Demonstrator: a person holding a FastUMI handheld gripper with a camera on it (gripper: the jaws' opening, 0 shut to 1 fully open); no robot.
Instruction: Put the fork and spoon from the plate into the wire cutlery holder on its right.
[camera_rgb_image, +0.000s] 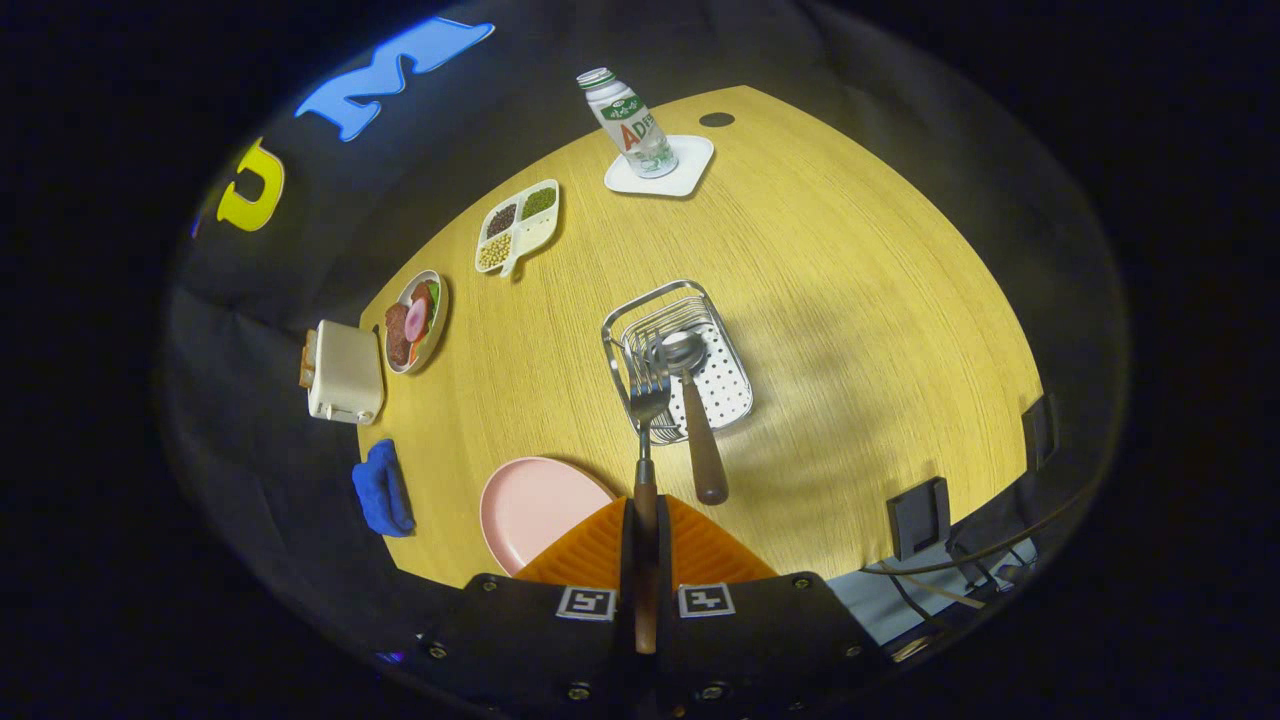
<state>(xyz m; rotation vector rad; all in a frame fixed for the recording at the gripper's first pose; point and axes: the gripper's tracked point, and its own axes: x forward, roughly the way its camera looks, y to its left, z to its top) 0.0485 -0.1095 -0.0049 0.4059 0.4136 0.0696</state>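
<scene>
Your gripper (645, 520) is clenched on the fork (646, 440); tines over the wire holder (680, 355), mid-frame. Spoon (692, 400) inside. Pink plate (535, 505) lower left.

We see a matt, fine-grained wooden table (820, 300), and on it the wire cutlery holder (680, 350) of shiny metal with a white perforated base. In it lies a glossy metal spoon (690, 400) with a smooth brown handle; over its near rim, the metal fork (647, 440), wooden-handled, is clamped between ribbed orange fingers (590, 555). Left of the holder sits a smooth matt pink plate (535, 505).
</scene>
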